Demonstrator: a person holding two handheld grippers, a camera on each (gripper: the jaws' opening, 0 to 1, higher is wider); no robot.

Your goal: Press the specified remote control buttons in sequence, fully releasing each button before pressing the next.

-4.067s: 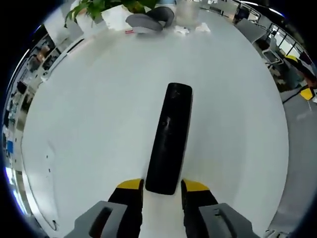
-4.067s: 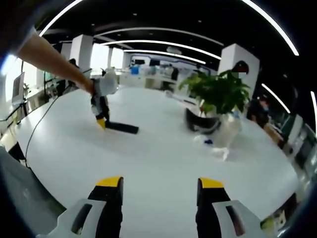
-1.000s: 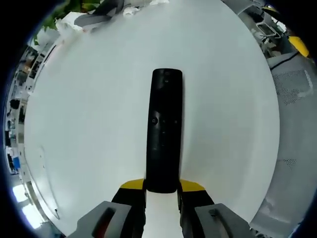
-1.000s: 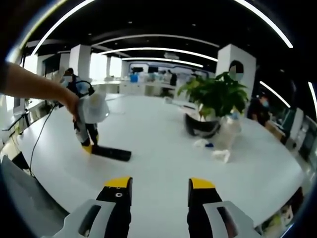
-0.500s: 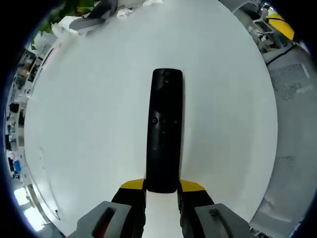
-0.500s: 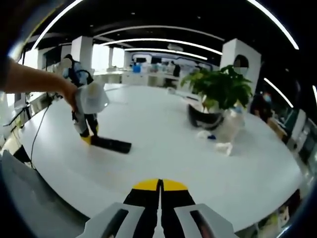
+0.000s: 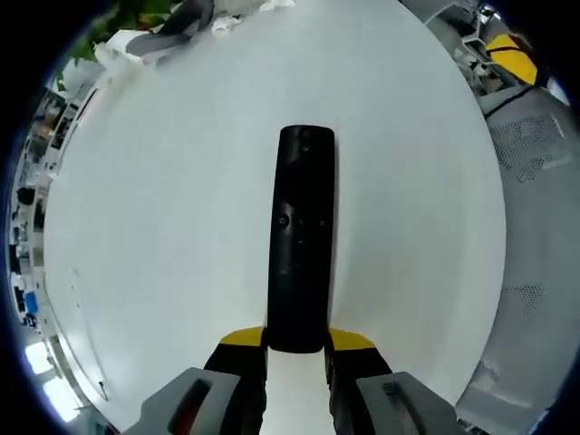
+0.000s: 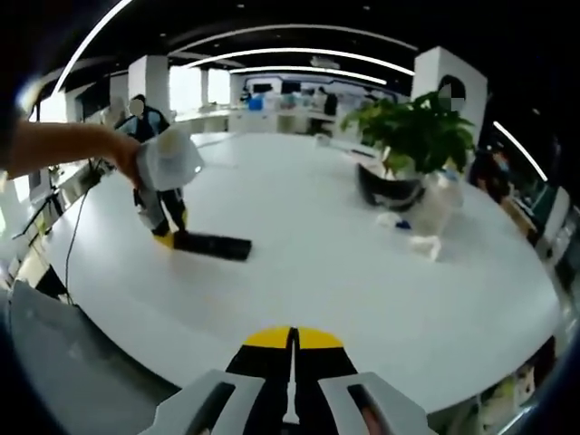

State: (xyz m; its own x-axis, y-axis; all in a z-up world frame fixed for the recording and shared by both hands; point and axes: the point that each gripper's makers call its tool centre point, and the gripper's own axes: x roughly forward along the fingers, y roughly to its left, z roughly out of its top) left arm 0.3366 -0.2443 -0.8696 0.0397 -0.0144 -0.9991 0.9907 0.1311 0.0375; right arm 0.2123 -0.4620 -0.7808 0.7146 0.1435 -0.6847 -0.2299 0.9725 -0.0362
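Right hand-held gripper point(image 8: 292, 349): jaws pressed together, nothing between, low over near edge of white table point(image 8: 344, 263). Left hand-held gripper point(image 8: 164, 237), held by a person's arm, tips down at one end of black remote point(image 8: 212, 244) lying flat. Potted plant point(image 8: 406, 136) and crumpled paper point(image 8: 423, 243) far side, well apart from remote.

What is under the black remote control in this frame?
The remote control lies flat on the white table, its near end between the left tongs. Its buttoned top faces up; its underside, and anything beneath it, is hidden.
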